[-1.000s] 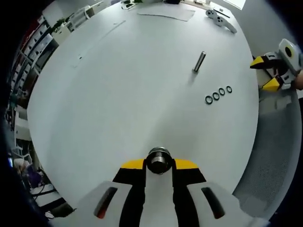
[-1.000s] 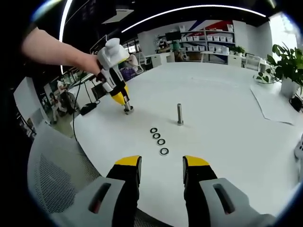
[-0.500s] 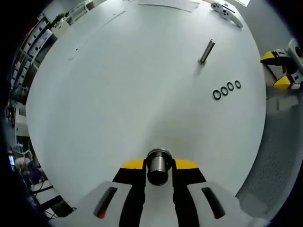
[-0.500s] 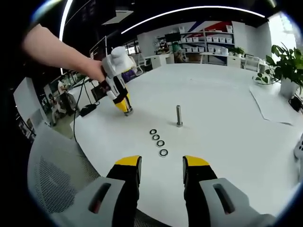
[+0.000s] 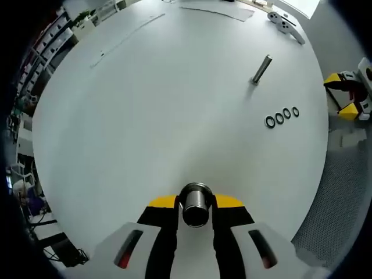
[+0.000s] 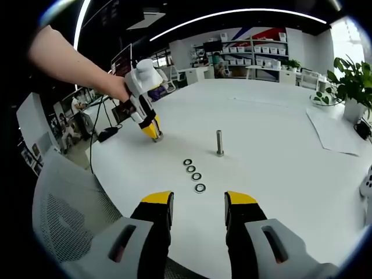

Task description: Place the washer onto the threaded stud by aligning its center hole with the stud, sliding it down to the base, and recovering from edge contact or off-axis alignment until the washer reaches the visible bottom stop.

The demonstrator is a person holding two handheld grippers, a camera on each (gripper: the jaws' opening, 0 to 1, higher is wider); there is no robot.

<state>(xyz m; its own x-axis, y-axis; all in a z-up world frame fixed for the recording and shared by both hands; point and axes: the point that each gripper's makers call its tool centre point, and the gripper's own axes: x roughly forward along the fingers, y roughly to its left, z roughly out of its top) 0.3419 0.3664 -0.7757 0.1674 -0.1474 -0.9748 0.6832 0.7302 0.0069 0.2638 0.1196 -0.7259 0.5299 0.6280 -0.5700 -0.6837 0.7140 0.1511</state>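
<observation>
table (image 6: 273, 122): large white round top, carries everything; bare around the work area, so both grippers have room to reach in.
chair (image 6: 70, 215): grey mesh back at the table edge, near the right gripper; not part of the job.
plant (image 6: 351, 87): potted, far right edge of the table; the pot is the only container I can make out, leaves in it. No tray or bin for the parts; they lie loose on the top.
paper sheet (image 6: 340, 131): flat near the plant, well apart from the parts.
left gripper (image 5: 196, 203): jaws pressed in on a short metal cylinder (image 5: 196, 200), seen end-on in the left gripper view. In the right gripper view this gripper is down at the table, left of the stud. Looks like a nut or sleeve held ready, or held down to steady it; can't tell which.
right gripper (image 6: 198, 200): jaws spread apart, nothing between them, hovering just short of the washer row. Probably lined up for a pick.
threaded stud (image 6: 220, 143): upright on the table, no washer on it, base bare. Standing free so a washer can drop straight down.
washers (image 6: 193, 172): four dark rings in a short line, flat on the table between the right gripper and the stud. Nearest one is the likely pick. Task not started.
</observation>
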